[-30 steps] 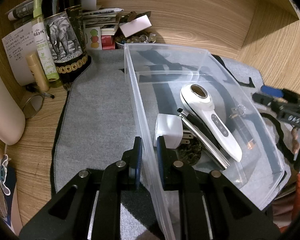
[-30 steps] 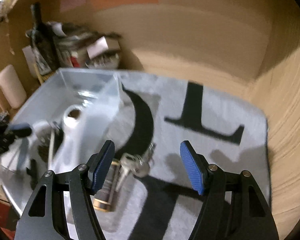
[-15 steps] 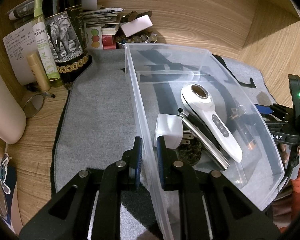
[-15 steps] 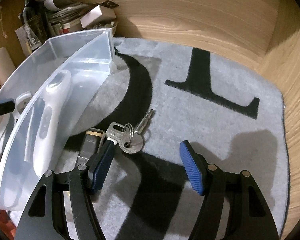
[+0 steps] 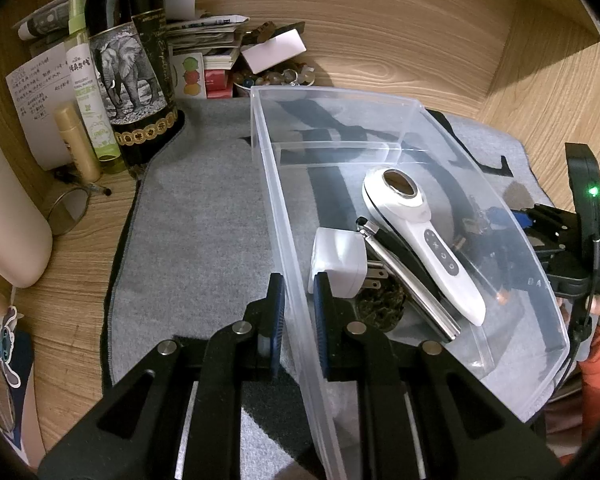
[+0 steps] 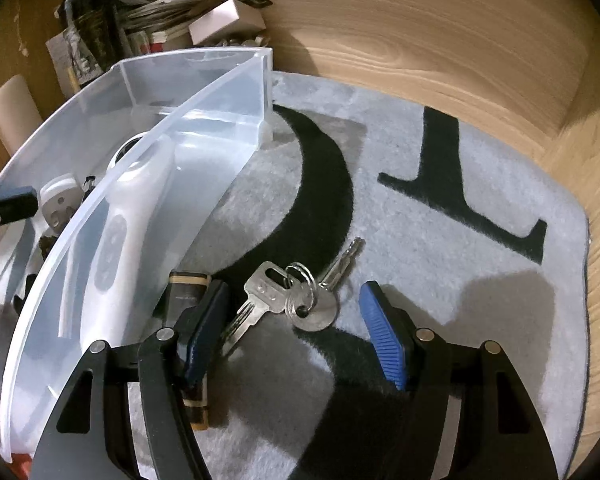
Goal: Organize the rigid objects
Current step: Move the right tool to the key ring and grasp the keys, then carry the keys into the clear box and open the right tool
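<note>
Our left tool (image 5: 299, 312) clamps bin (image 5: 404, 106) wall; right tool (image 6: 292, 338) wide over three keys (image 6: 288, 292); four items binned.

A: How many items in the clear bin (image 5: 380, 98)?
B: One white handheld device (image 5: 420, 232), one charger plug (image 5: 338, 260), one metal tool (image 5: 410, 284).
A: Outside?
B: One key bunch (image 6: 296, 292), one dark tube (image 6: 188, 292).

Clear plastic bin (image 5: 384, 120) on grey mat, holding white handheld device (image 5: 428, 236), white plug adapter (image 5: 338, 264), metal bar (image 5: 410, 280). Outside, just beside bin wall: key bunch (image 6: 296, 292) flat on mat, dark lighter (image 6: 186, 292) next to it.
</note>
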Demonstrator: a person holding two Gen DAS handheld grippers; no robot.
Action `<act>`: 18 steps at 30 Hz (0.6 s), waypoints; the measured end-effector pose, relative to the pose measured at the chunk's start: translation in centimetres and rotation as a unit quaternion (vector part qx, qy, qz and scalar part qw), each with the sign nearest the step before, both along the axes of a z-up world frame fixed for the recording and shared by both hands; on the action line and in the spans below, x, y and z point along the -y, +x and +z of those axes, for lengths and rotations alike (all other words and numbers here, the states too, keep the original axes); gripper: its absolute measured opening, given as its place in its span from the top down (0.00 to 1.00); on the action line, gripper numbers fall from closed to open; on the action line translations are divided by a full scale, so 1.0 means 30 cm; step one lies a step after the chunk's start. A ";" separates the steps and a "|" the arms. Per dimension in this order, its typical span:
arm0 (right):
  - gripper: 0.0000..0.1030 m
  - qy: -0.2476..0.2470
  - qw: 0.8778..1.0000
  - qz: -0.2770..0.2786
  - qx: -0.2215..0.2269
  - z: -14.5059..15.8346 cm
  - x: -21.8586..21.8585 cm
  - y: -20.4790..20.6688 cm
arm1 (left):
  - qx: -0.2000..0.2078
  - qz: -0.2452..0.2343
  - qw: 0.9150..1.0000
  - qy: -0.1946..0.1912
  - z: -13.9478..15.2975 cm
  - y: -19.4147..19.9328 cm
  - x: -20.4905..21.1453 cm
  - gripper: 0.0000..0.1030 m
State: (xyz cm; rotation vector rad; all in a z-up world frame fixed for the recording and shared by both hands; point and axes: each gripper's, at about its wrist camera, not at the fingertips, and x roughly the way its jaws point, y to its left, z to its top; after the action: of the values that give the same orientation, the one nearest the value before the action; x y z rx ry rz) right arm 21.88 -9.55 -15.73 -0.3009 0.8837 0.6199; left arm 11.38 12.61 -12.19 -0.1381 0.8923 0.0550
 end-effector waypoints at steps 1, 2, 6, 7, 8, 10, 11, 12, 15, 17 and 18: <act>0.47 0.001 1.000 -0.002 0.002 -0.001 -0.001 0.004 | 0.000 0.000 1.000 0.000 0.002 0.000 -0.001 0.86; 0.54 0.002 1.000 -0.004 0.002 0.001 0.002 0.006 | 0.000 0.000 1.000 -0.001 0.002 -0.001 -0.001 0.86; 0.71 0.010 1.000 -0.009 -0.001 0.008 0.013 0.019 | 0.000 0.000 1.000 -0.001 0.002 -0.002 -0.001 0.86; 0.73 0.015 1.000 -0.011 -0.004 0.009 0.020 0.024 | 0.000 0.000 1.000 -0.001 0.002 -0.002 -0.001 0.86; 0.78 0.017 1.000 -0.013 -0.005 0.008 0.023 0.026 | 0.000 0.001 1.000 -0.001 0.003 -0.002 -0.001 0.86; 0.85 0.019 1.000 -0.017 -0.004 0.010 0.029 0.028 | 0.000 0.000 1.000 -0.001 0.003 -0.002 -0.001 0.86; 0.85 0.024 1.000 -0.018 -0.008 0.012 0.036 0.029 | 0.000 0.000 1.000 -0.001 0.003 -0.002 -0.001 0.86; 0.85 0.026 0.999 -0.019 -0.008 0.012 0.042 0.027 | 0.000 0.000 1.000 -0.001 0.003 -0.002 -0.001 0.86; 0.85 0.024 0.999 -0.020 -0.002 0.012 0.050 0.019 | 0.000 0.001 1.000 -0.001 0.003 -0.002 -0.001 0.86; 0.85 0.028 0.999 -0.023 0.000 0.020 0.053 0.014 | 0.000 0.001 1.000 -0.001 0.003 -0.003 -0.001 0.86; 0.85 0.031 0.999 -0.024 0.001 0.026 0.057 0.014 | 0.000 0.001 1.000 -0.001 0.003 -0.004 -0.002 0.86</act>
State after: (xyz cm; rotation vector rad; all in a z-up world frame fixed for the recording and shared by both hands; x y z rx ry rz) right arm 22.30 -11.24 -14.94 -0.2230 0.8652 0.6014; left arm 11.28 12.66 -12.09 -0.1404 0.8928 0.0553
